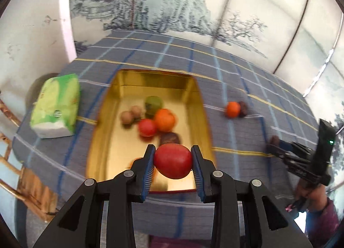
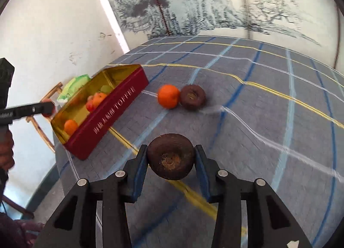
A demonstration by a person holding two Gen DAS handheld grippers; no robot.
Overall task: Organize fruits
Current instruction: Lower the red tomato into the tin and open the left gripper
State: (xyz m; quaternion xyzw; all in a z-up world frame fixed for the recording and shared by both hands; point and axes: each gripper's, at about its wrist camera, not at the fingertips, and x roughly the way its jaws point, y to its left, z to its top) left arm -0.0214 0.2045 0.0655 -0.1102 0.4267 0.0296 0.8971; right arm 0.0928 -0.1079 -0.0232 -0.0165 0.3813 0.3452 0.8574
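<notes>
My left gripper (image 1: pixel 173 159) was clamped on a smooth, round red fruit (image 1: pixel 173 160), both blue-padded fingers pressed against its sides. It hung above the near end of the open rectangular tin with a gold interior and dark red outer walls (image 1: pixel 97 140). Inside the tin lay a second red fruit (image 1: pixel 147 127), a large orange fruit (image 1: pixel 164 119), a green fruit (image 1: pixel 153 103), two small tan fruits (image 1: pixel 131 115) and a dark brown fruit (image 1: pixel 170 138). A green and white tissue pack (image 1: pixel 56 106) sat just left of the tin on the grey-blue checked tablecloth (image 1: pixel 236 140).

My right gripper (image 2: pixel 171 159) was closed on a round dark brown fruit with a rough dimple (image 2: pixel 171 159), held above the cloth, right of the tin. Further out, a small orange fruit (image 2: pixel 168 96) and another dark brown dimpled fruit (image 2: pixel 192 97) rested on the cloth, touching each other.
</notes>
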